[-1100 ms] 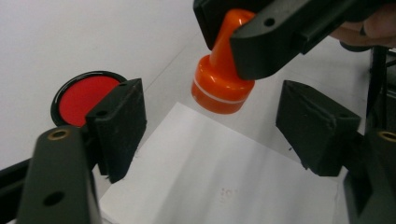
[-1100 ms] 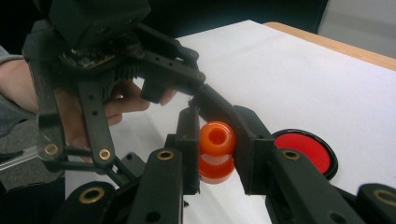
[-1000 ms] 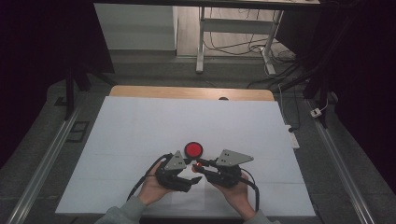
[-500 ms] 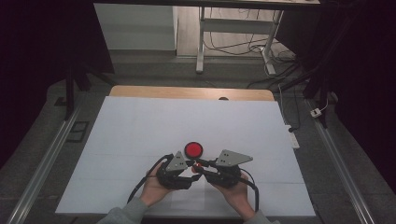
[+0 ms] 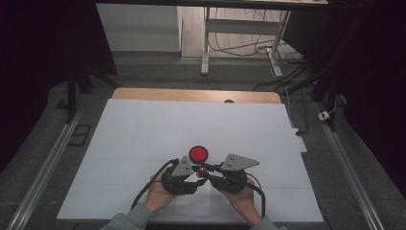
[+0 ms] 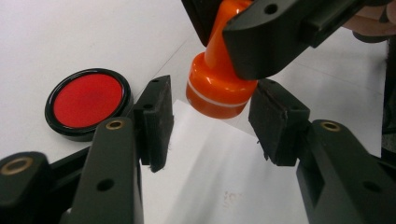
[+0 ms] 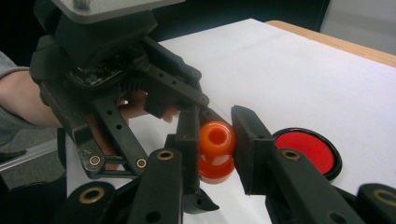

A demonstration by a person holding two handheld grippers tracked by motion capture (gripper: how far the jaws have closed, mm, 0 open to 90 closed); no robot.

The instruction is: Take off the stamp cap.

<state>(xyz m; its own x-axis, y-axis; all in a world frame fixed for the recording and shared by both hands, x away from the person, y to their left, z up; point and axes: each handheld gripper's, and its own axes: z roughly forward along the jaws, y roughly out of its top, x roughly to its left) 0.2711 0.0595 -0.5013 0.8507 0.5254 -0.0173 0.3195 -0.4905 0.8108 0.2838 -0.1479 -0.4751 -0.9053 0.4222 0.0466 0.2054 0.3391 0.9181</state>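
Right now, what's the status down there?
Right gripper shut on orange stamp. Left gripper has been closing around its base, pads apart. Red ink pad beside, nothing blocking.

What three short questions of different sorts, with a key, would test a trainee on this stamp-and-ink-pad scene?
1. True or false: the right tongs are shut on the orange stamp.
2. Which thing lies flat on the white sheet beside the tongs? A) red ink pad B) blue cup C) green sponge
3. Fill in: the left tongs flank the stamp's wide ____ end, pads not yet pressing it.

Key: 1 true. 2 A, the red ink pad. 3 lower; those jaws have just been closing around it.
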